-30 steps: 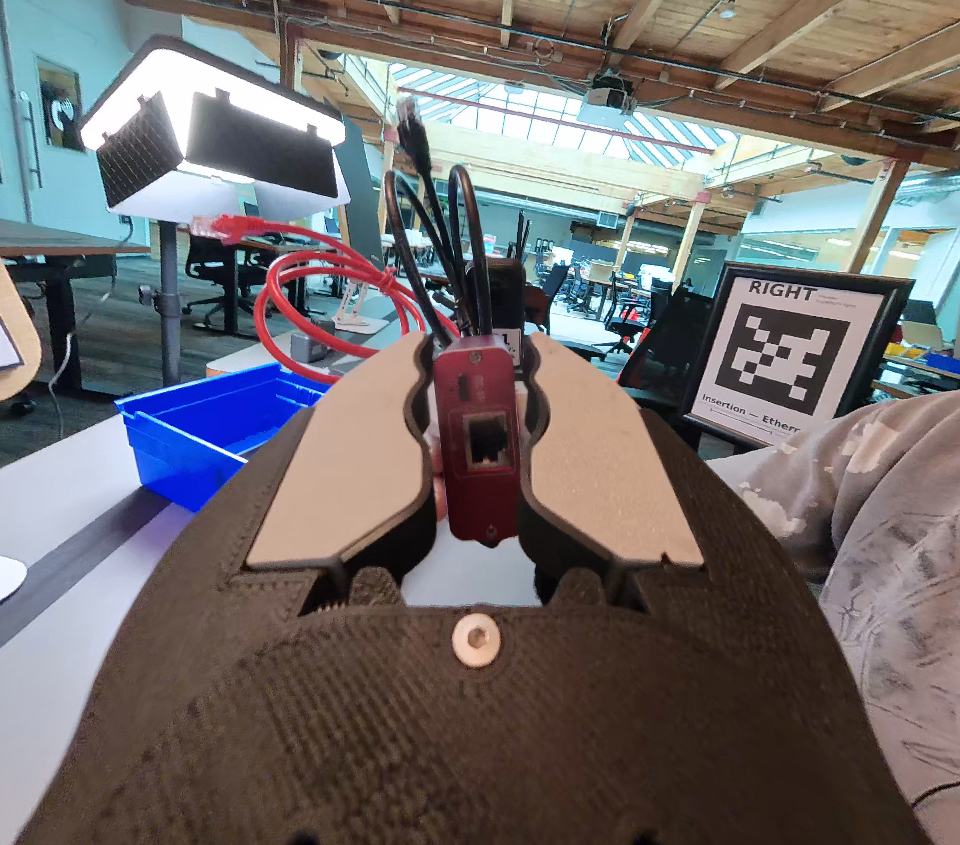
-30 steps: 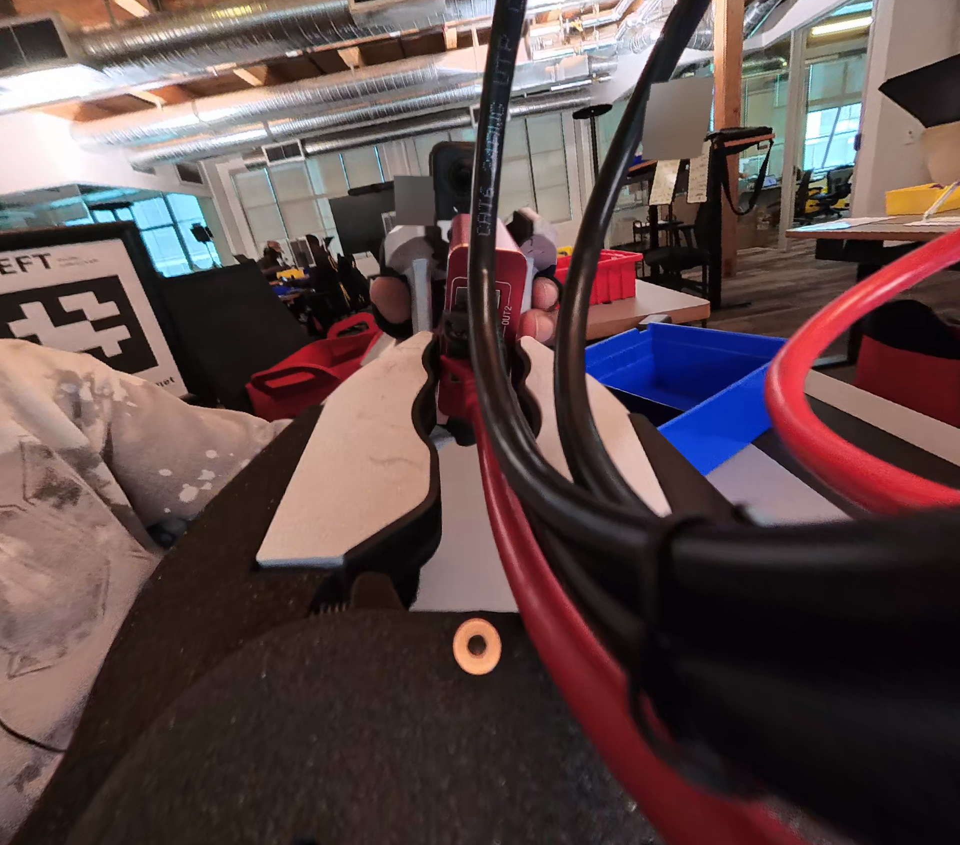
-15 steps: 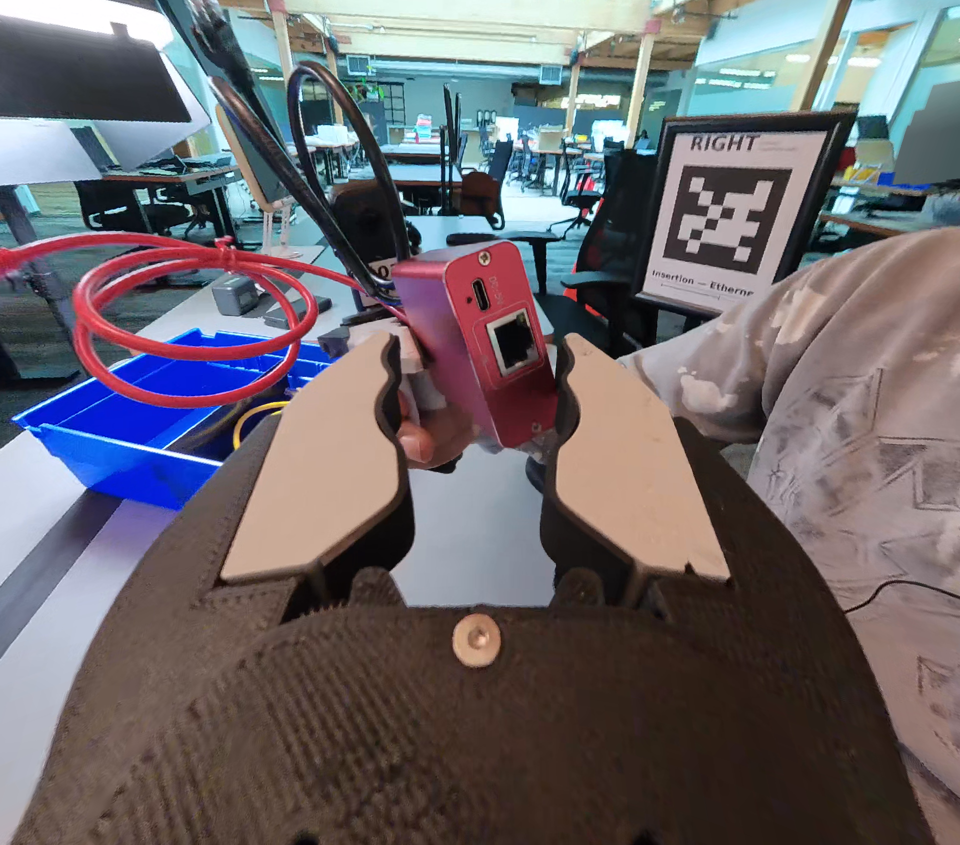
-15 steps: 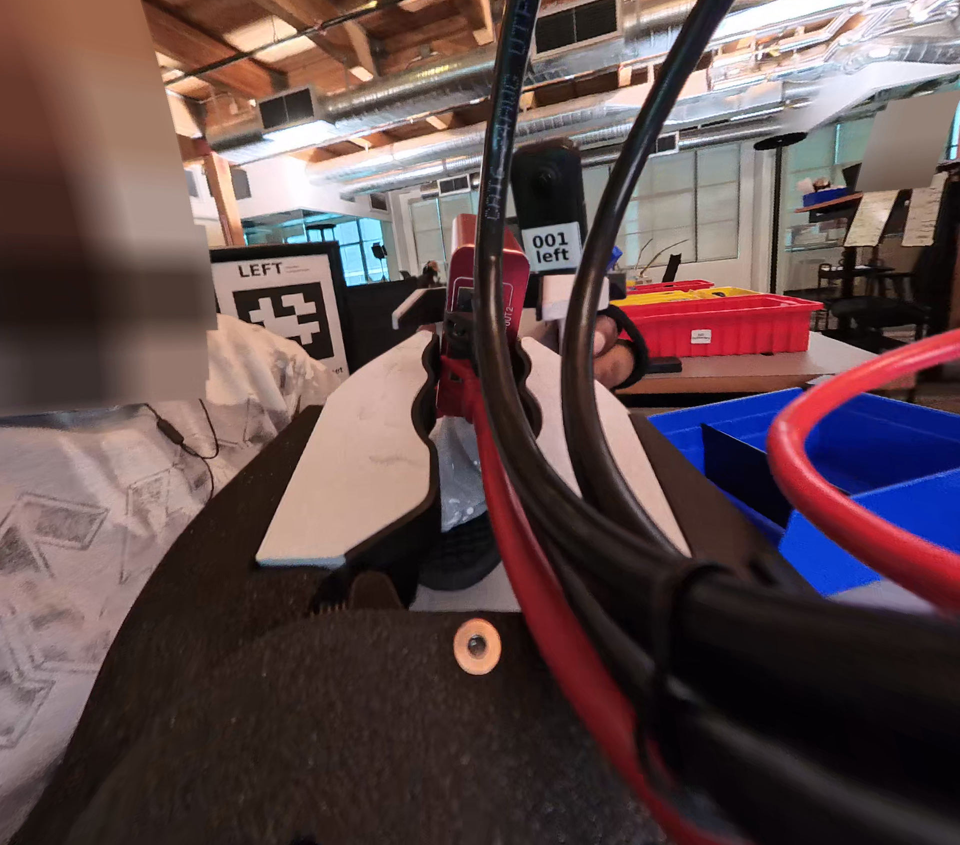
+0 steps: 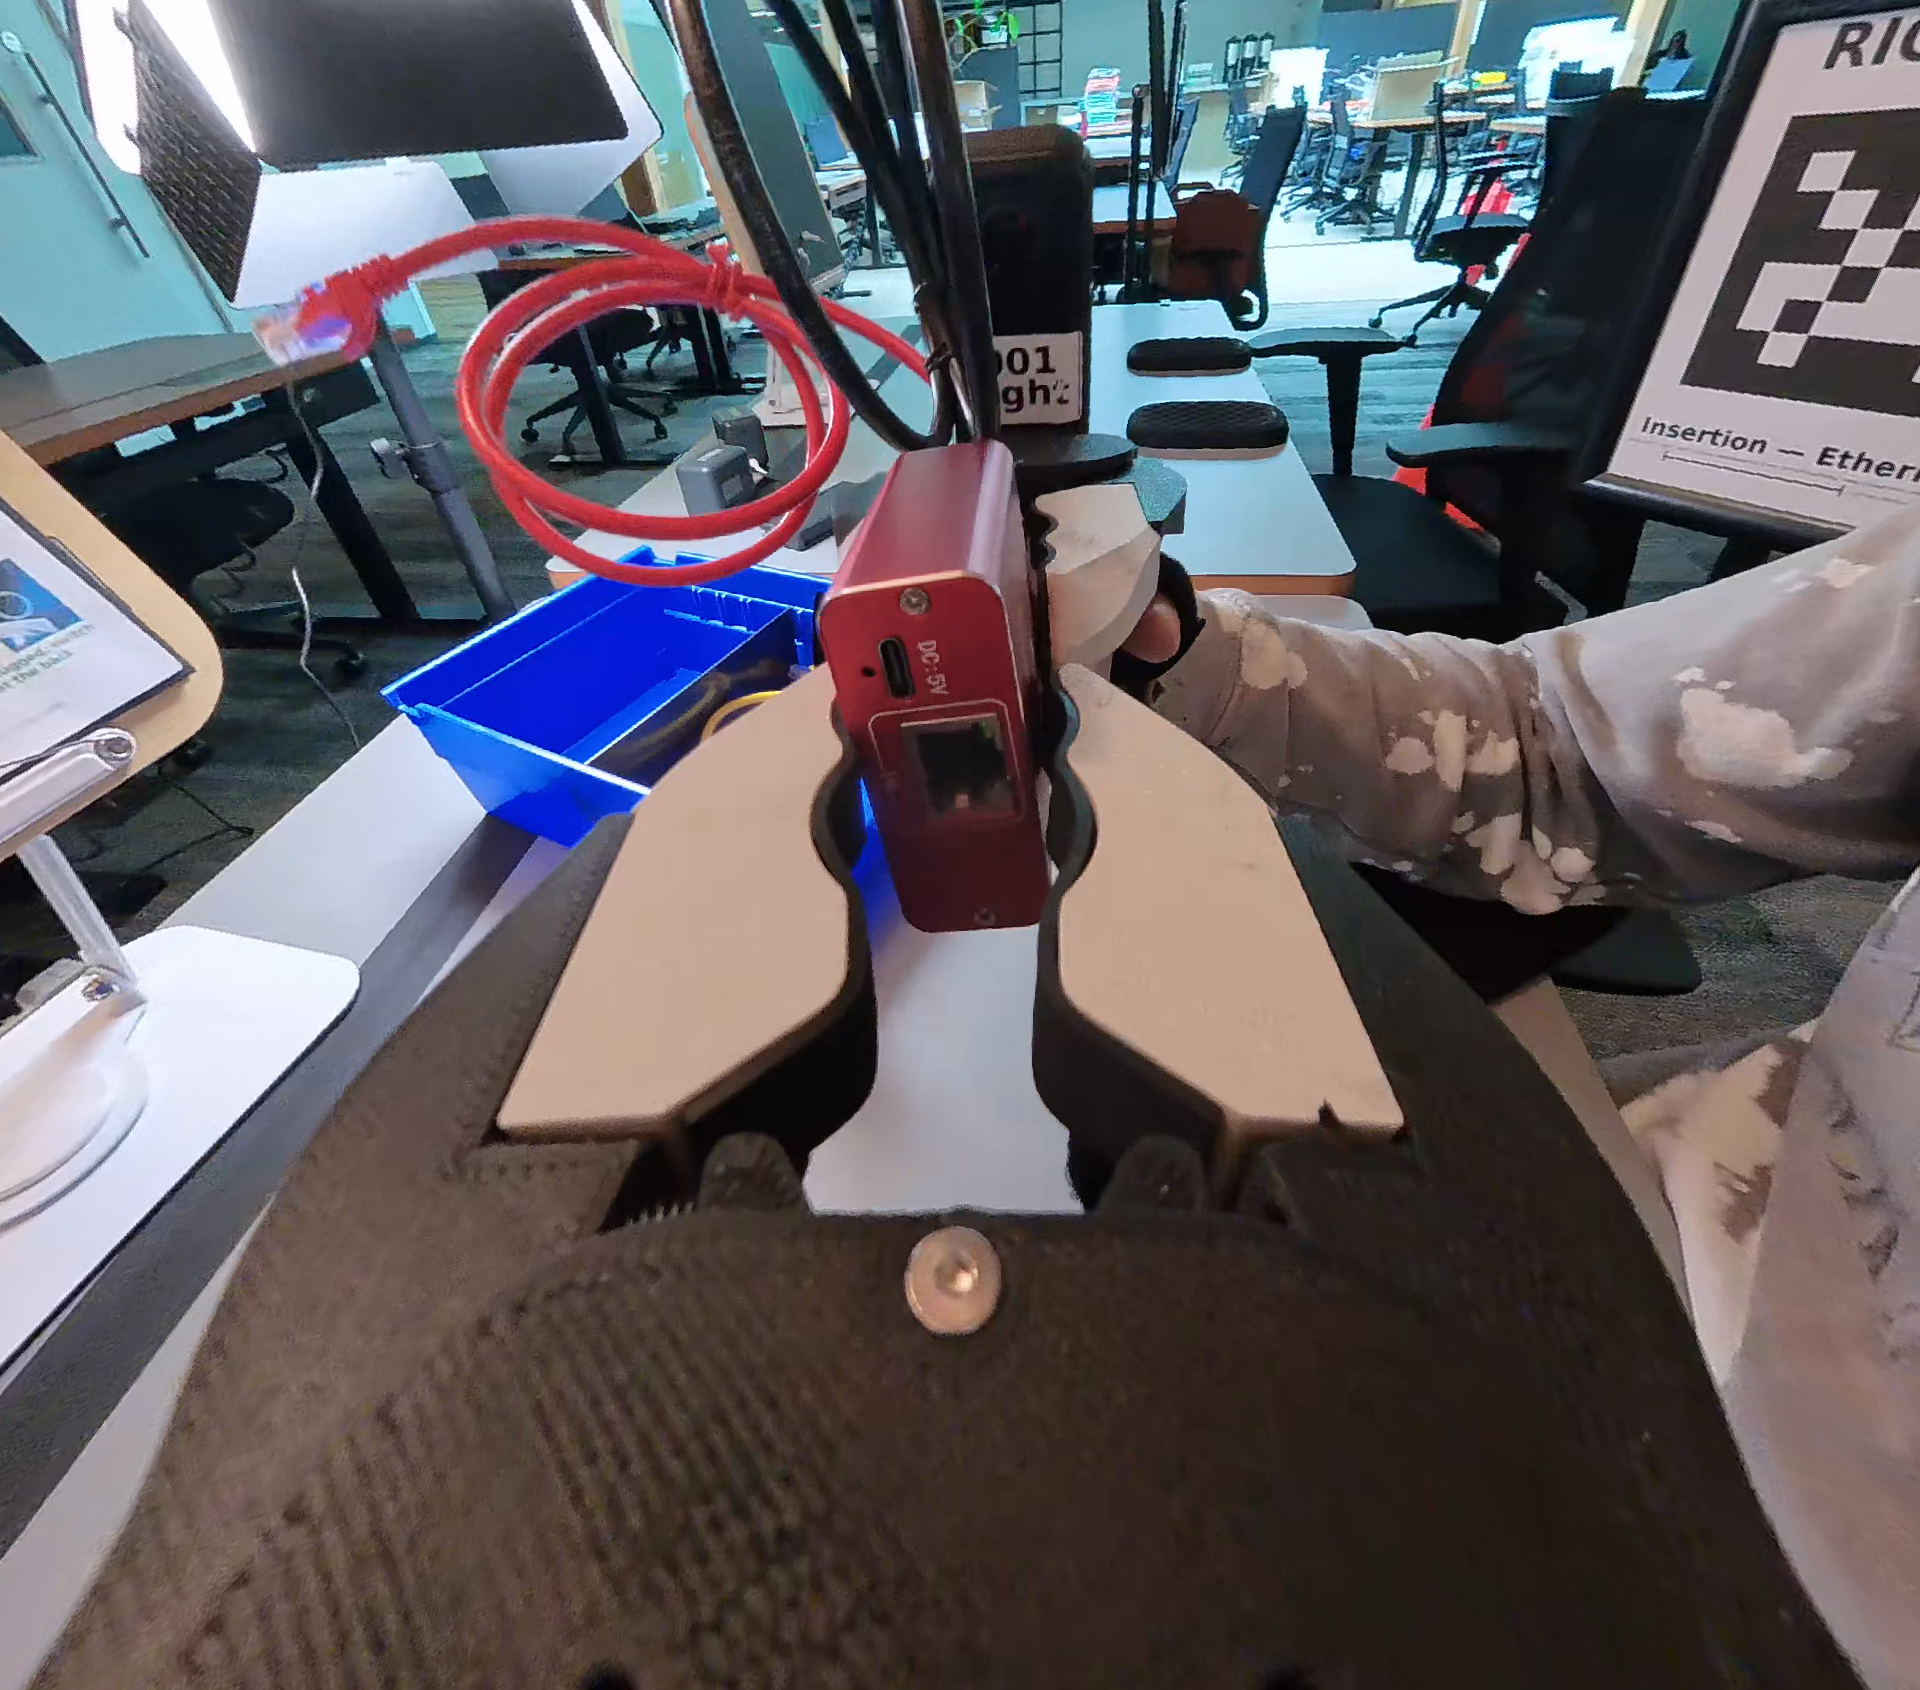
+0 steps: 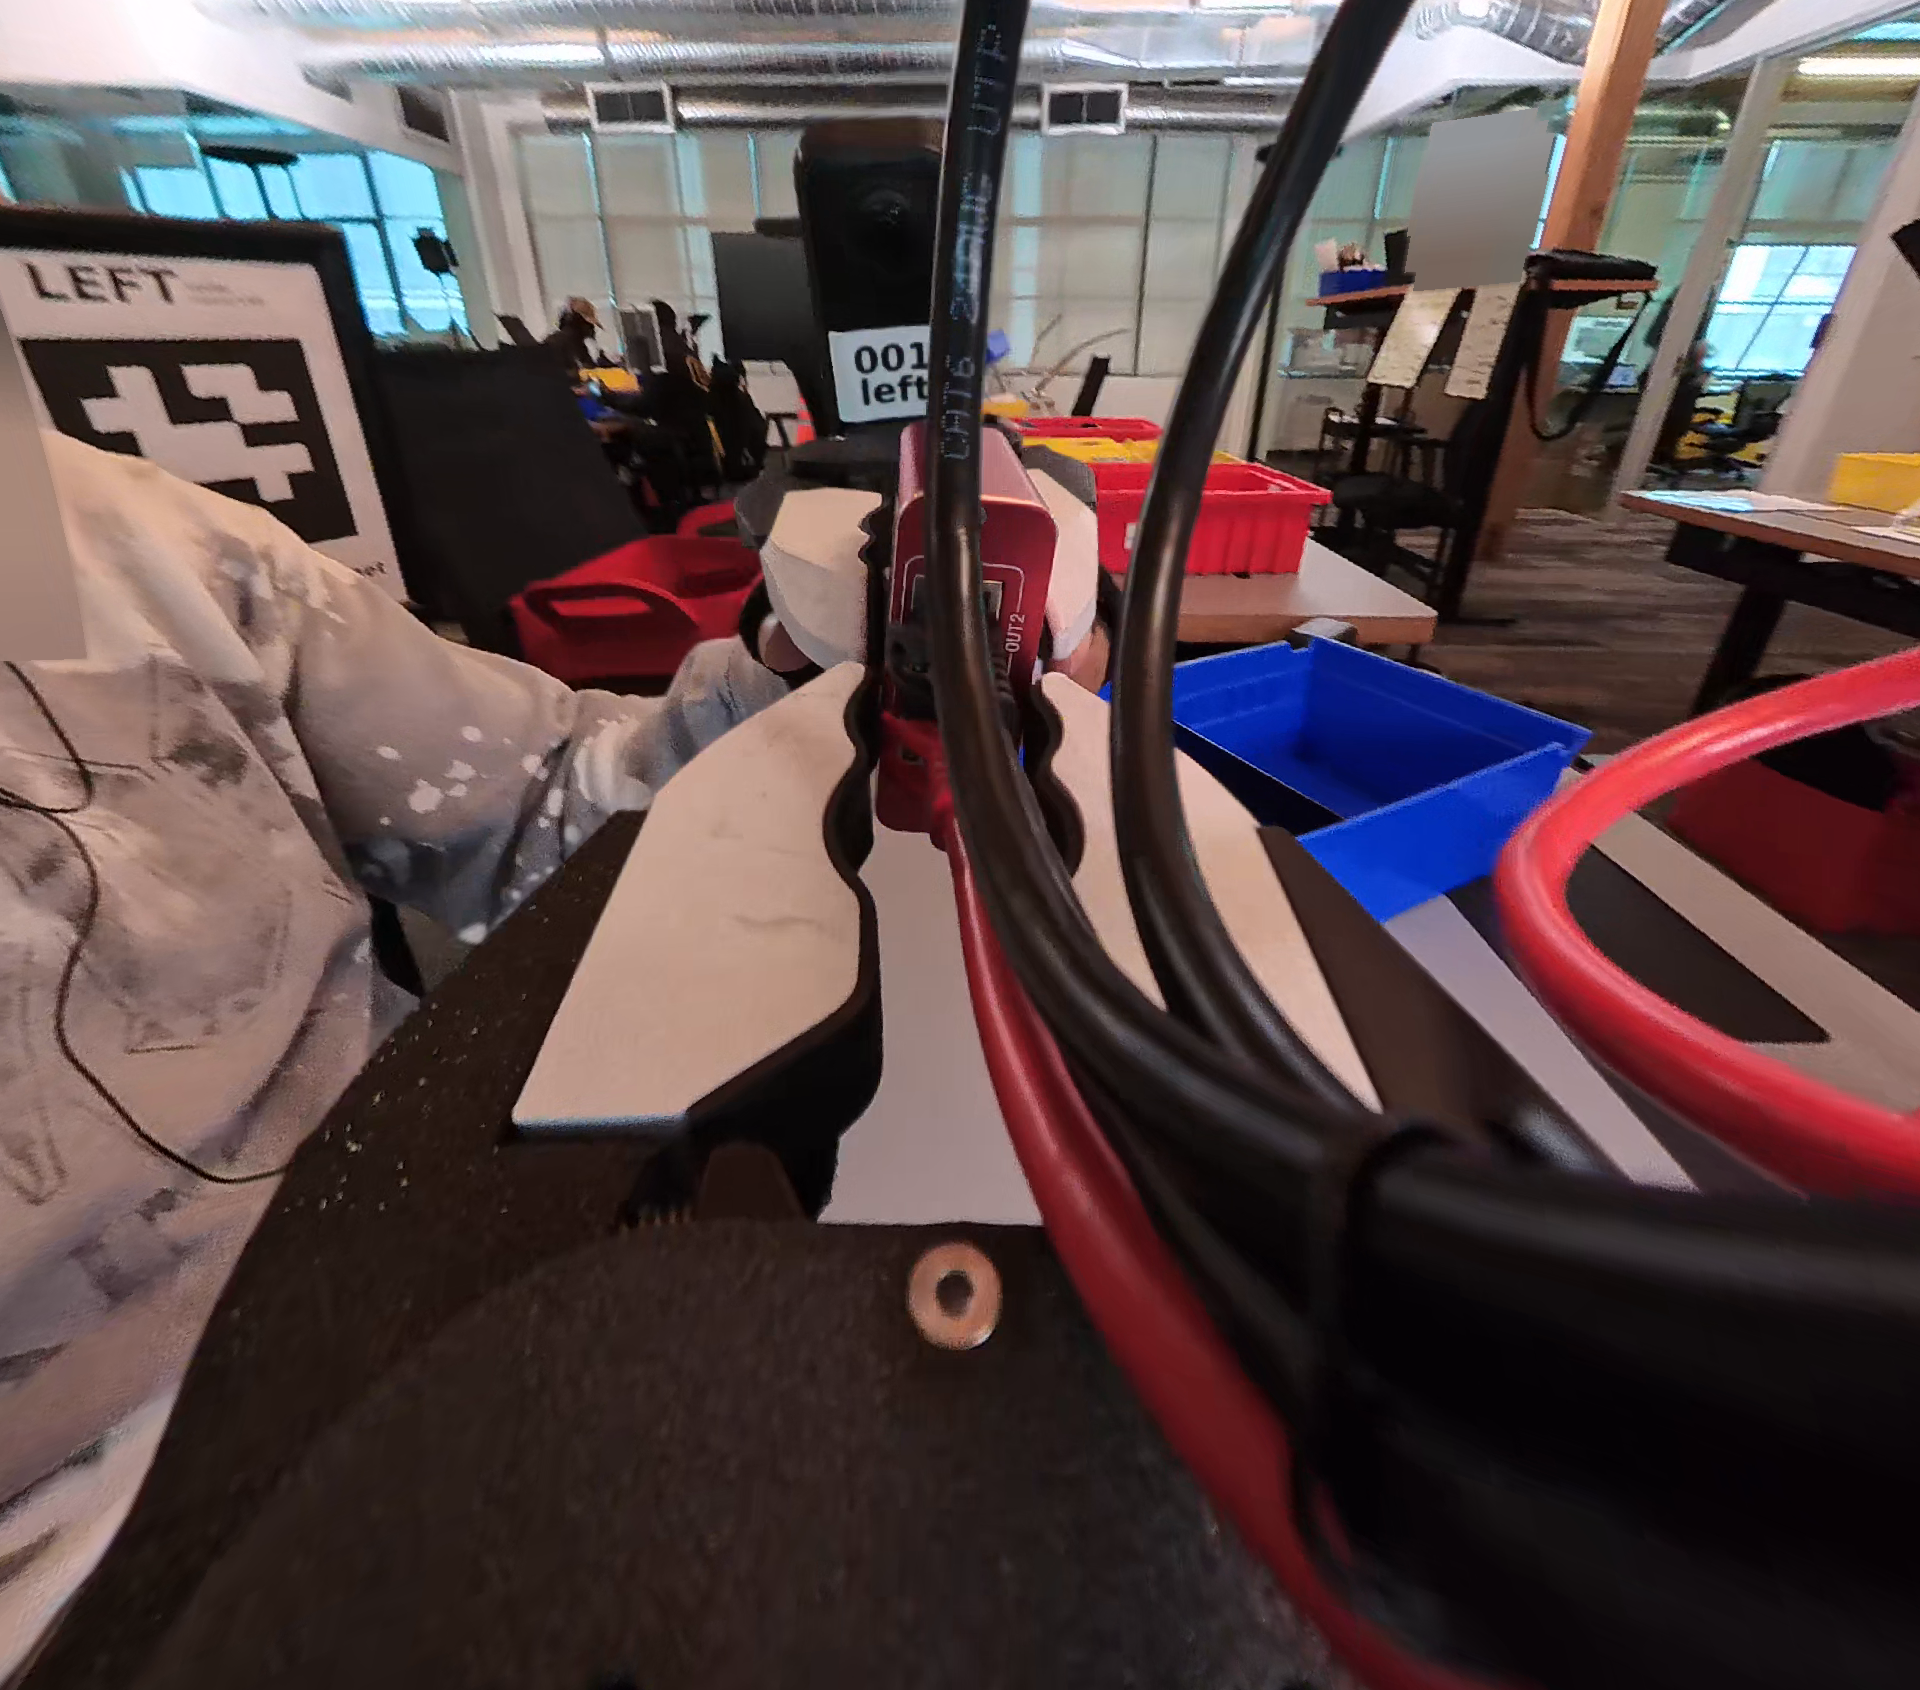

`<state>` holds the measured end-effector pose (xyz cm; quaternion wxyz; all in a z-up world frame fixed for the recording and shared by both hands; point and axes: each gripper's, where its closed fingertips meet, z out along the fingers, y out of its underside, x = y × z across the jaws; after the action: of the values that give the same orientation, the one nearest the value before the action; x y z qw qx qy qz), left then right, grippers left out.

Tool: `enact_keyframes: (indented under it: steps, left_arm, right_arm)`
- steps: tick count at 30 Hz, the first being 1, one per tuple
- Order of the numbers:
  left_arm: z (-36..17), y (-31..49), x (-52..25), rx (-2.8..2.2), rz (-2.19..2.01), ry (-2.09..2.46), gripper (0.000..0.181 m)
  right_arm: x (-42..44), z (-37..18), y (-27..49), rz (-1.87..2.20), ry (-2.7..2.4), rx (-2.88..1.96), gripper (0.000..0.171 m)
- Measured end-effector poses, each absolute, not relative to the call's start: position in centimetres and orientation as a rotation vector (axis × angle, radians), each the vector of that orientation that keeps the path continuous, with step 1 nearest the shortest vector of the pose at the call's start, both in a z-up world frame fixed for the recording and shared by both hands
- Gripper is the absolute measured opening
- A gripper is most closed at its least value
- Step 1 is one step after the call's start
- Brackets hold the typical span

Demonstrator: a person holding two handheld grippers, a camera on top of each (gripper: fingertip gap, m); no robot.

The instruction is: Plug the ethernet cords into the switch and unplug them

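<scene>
A red metal switch is held in the air between both grippers, standing on edge. My left gripper is shut on the end with one empty port. My right gripper is shut on the far end, where a black cord and a red cord are plugged in. One right finger shows beyond the switch in the left wrist view. The left fingers flank the switch in the right wrist view. The cords' coils hang free above the table.
A blue bin sits on the white table under the coils. A framed marker sign stands at the right, a light panel at the left. Red bins sit farther off. A person's sleeve reaches in.
My left gripper opened, letting go of the switch, which tilted in the right gripper's hold. It has now shut on the switch again, which stands straight. The right gripper stayed shut throughout.
</scene>
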<state>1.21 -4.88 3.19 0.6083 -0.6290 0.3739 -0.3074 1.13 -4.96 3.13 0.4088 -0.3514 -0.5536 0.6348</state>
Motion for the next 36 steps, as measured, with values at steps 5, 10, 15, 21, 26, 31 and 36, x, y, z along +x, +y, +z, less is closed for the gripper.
enact_keyframes:
  steps: [5,10,15,21,26,31,36]
  left_arm:
    - [2.8,-4.5,1.0,-1.437,-0.709,0.865,0.033]
    - [3.4,-4.5,1.5,-1.423,-0.72,0.826,0.033]
    - [3.2,-4.1,1.2,-1.455,-0.829,0.763,0.031]
    - [3.2,-3.7,0.9,-1.433,-0.846,0.746,0.031]
    - [4.0,-3.8,0.3,-1.363,-0.925,0.72,0.029]
    - [4.5,-4.0,-0.4,-1.332,-0.937,0.715,0.029]
    - [4.8,-4.0,-0.7,-1.317,-0.938,0.708,0.029]
  right_arm:
    - [0.8,2.7,-4.8,1.547,-1.403,-0.904,0.026]
    - [1.2,3.2,-4.8,1.67,-1.358,-0.865,0.026]
    - [0.8,2.7,-4.4,1.584,-1.37,-0.898,0.026]
    - [0.3,2.7,-4.0,1.522,-1.358,-0.94,0.027]
    - [0.1,3.1,-3.6,1.452,-1.34,-0.975,0.032]
    - [0.7,3.2,-3.4,1.418,-1.364,-0.991,0.03]
    - [1.1,3.6,-3.4,1.447,-1.359,-0.992,0.022]
